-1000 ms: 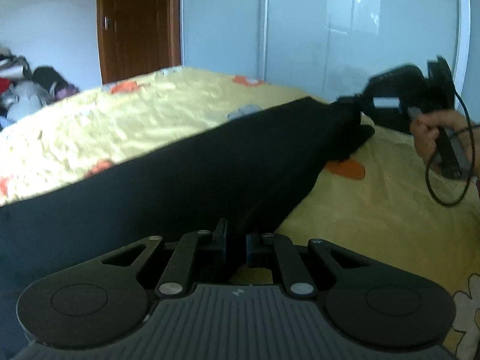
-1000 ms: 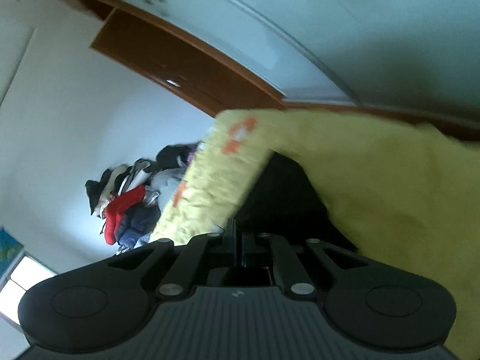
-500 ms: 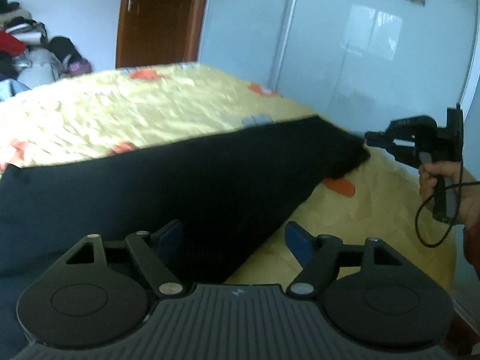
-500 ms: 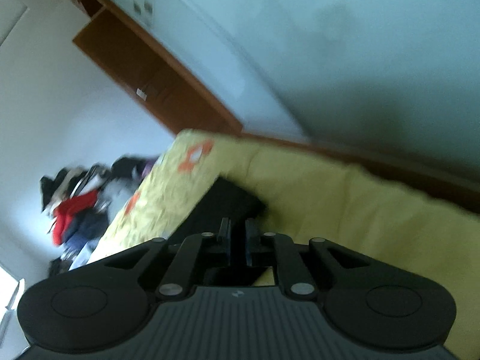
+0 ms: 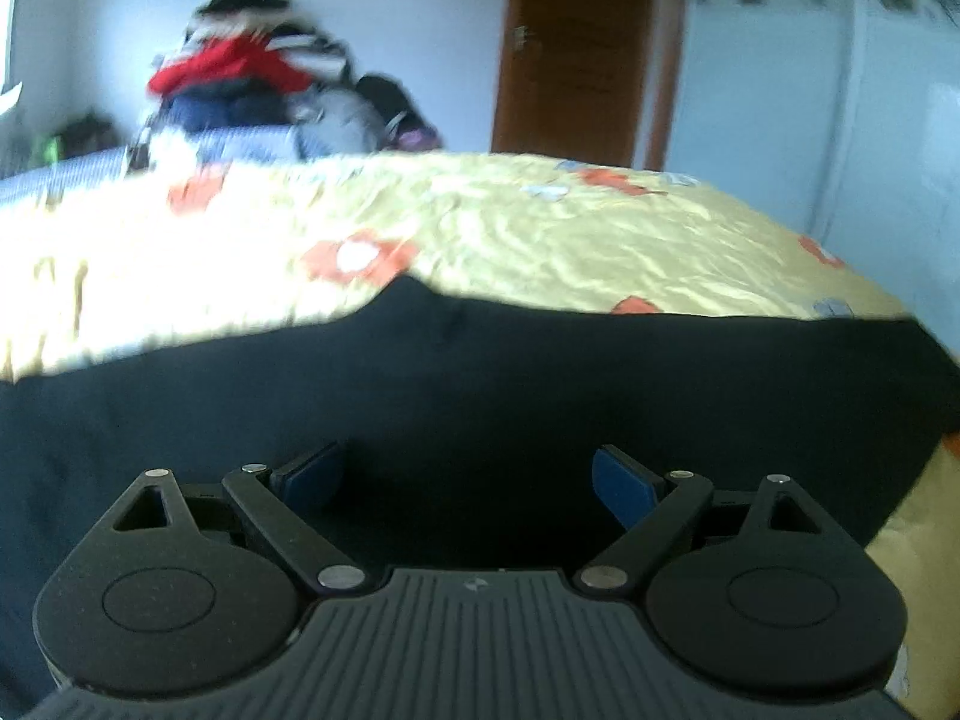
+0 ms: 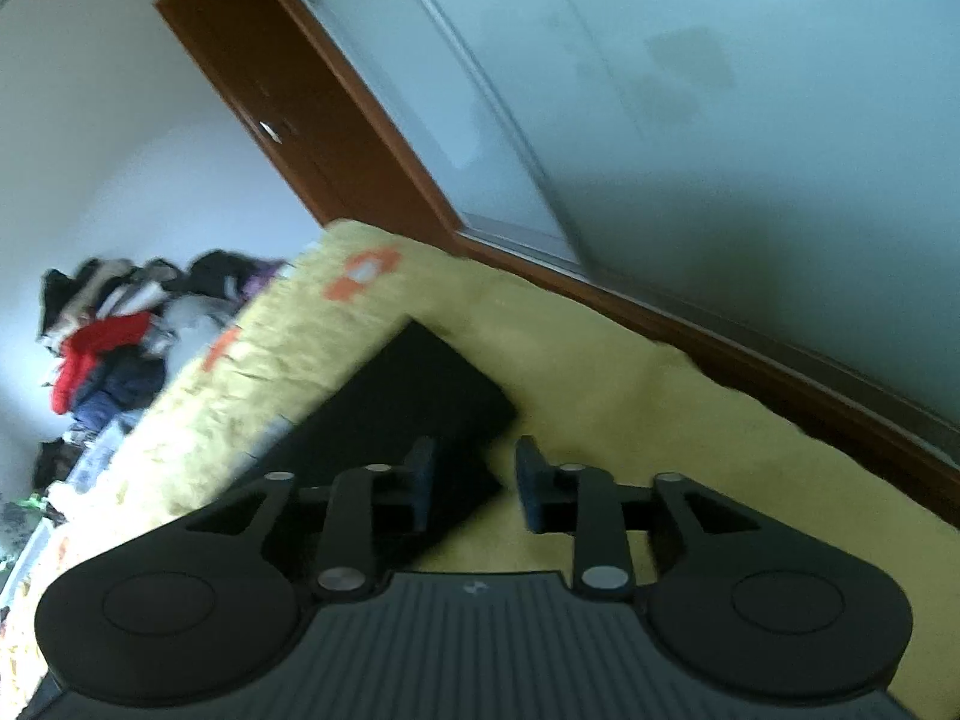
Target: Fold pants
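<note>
Yellow flowered bedspread [image 5: 540, 240] carries black pants [image 5: 480, 384]; both grippers' tongs gape apart, empty.

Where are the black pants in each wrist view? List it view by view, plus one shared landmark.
Left wrist: pants span the lower middle, beyond the open left gripper.
Right wrist: pants lie centre-left, ahead of the open right gripper.
Shared landmark: brown door.
</note>
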A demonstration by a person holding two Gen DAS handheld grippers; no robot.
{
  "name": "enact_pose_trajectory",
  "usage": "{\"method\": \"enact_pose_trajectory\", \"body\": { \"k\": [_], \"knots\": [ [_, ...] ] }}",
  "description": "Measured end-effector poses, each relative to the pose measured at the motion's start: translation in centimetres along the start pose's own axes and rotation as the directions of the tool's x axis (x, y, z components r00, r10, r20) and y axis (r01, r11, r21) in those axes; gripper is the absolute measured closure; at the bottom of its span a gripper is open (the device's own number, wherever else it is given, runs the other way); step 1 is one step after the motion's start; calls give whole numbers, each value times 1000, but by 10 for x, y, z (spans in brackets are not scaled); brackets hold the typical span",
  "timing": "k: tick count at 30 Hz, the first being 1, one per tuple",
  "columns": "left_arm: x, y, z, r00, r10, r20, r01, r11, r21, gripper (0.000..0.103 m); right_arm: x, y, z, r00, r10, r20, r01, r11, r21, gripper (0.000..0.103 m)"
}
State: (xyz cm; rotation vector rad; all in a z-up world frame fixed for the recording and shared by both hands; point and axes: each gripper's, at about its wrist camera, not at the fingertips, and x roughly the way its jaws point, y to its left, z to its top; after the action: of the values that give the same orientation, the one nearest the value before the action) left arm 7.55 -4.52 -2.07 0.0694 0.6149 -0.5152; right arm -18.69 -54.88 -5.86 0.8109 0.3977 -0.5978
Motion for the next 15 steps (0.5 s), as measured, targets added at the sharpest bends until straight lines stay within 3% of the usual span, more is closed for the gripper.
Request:
{"method": "enact_pose_trajectory", "body": {
  "k": [3,6,11,13,15],
  "knots": [
    [0,-2,-7,1000,4,17,-4,1000,2,10,-6,-7,-4,1000,10,-19,-10,1000,-6,69],
    [-1,-9,-10,1000,13,16,-14,999,51,6,-5,5,-7,999,-9,-33,6,995,-100,69],
    [5,-5,-10,1000,-2,-4,3,999,38,2,3,40,-20,996,-78,-32,61,927,-370,67],
    [7,-4,-10,1000,-2,-8,3,999,37,1,5,46,-23,997,-80,-19,65,908,-414,63],
    [8,-6,-10,1000,2,-12,-1,999,45,1,8,47,-22,998,-55,-16,44,914,-404,62]
  ]
}}
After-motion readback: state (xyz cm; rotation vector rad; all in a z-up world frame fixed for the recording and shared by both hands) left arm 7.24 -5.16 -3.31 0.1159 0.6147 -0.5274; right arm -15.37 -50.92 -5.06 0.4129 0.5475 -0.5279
